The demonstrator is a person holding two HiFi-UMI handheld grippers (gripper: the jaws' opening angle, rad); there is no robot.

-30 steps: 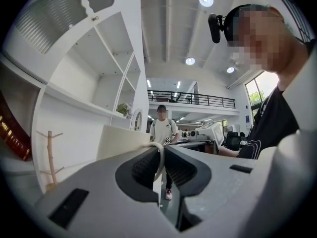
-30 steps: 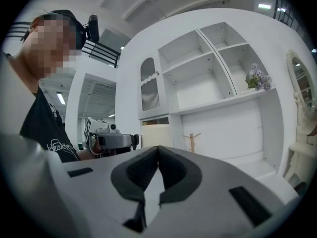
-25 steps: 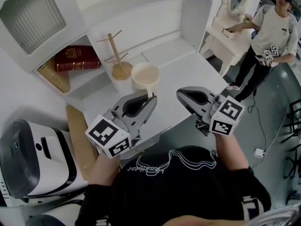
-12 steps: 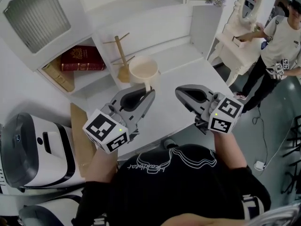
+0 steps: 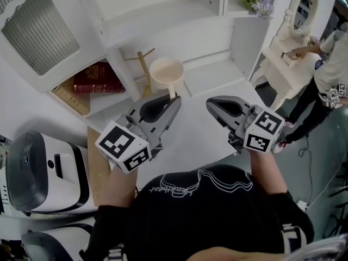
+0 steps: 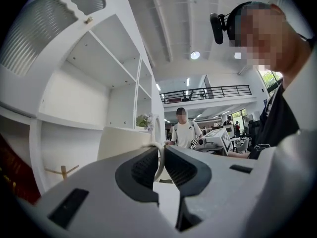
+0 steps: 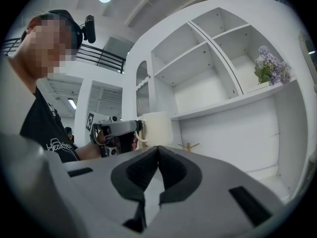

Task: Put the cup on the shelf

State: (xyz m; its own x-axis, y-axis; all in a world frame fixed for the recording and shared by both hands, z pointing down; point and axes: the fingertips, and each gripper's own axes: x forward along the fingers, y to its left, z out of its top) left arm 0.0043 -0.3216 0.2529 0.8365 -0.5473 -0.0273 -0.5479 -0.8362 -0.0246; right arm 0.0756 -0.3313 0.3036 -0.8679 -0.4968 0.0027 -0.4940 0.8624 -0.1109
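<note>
The left claw (image 5: 174, 101) is reaching forward, pinching the cup (image 5: 166, 74) by its handle. The right claw (image 5: 210, 103) is hovering alongside; clenched, empty.

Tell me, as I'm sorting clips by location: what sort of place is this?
Probably a home-style room staged inside a big hall: white shelving with a red book, a mirrored dressing table, and a railed balcony beyond.

cream round ceramic cup (image 5: 166, 75): plain cream inside and out
left grey plastic claw (image 5: 173, 103): grey shell, black ribbed pads, black-and-white square markers on its cube
right grey plastic claw (image 5: 210, 103): same grey, black, checkered markers
thick hardback book (image 5: 99, 80): dark red, gold emblem
white wooden shelf (image 5: 152, 12): plain white
small wooden mug tree (image 5: 144, 67): pale tan
tabletop (image 5: 193, 132): white
</note>
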